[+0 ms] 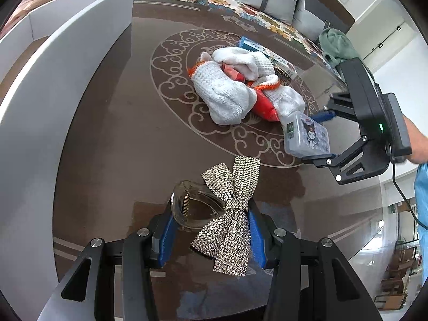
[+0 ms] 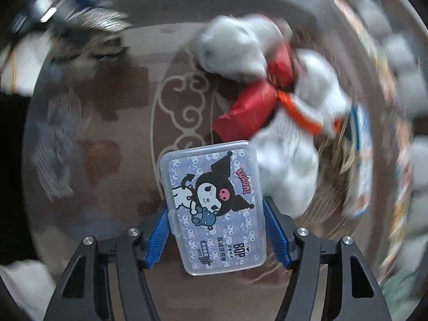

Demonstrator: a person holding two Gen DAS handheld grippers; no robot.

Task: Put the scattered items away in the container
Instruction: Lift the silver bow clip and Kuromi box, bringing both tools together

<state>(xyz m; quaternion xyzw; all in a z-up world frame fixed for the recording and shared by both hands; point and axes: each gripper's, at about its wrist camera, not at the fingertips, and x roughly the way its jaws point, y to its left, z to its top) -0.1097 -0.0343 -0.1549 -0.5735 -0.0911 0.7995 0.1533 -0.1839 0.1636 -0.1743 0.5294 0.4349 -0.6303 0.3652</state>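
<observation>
at the far left of the left wrist view stands the white container [image 1: 80, 34], its wall rising from the brown patterned surface [image 1: 120, 133], well apart from the scattered items. low in the middle, the left claw [image 1: 211, 230] is closed partway on a clear hair clip [image 1: 192, 208] that carries a rhinestone bow [image 1: 232, 208]; the blue pads [image 1: 167, 236] press the clip from both sides and the bow hangs over the right pad. past it, toward the middle of the surface, lies a heap of white knit gloves [image 1: 227, 96] with orange cuffs, red packets [image 1: 263, 104] tucked among them, and a blue and white box [image 1: 256, 46] just behind the heap. to the right of the heap, the right claw [image 1: 325, 136] points down at the surface with a clear plastic case [image 1: 307, 136] printed with a cartoon figure between its fingers. at the right edge a sleeve and a forearm show behind that tool.

in the right wrist view, which is blurred around the rim, the case [image 2: 214, 208] lies flat between the blue fingers [image 2: 157, 238]. the jaws stand wide; the left pad sits at the case's edge and a thin gap shows on the right, so they do not squeeze it. the gloves [image 2: 289, 165] and a red packet [image 2: 248, 112] lie just beyond the case.
</observation>
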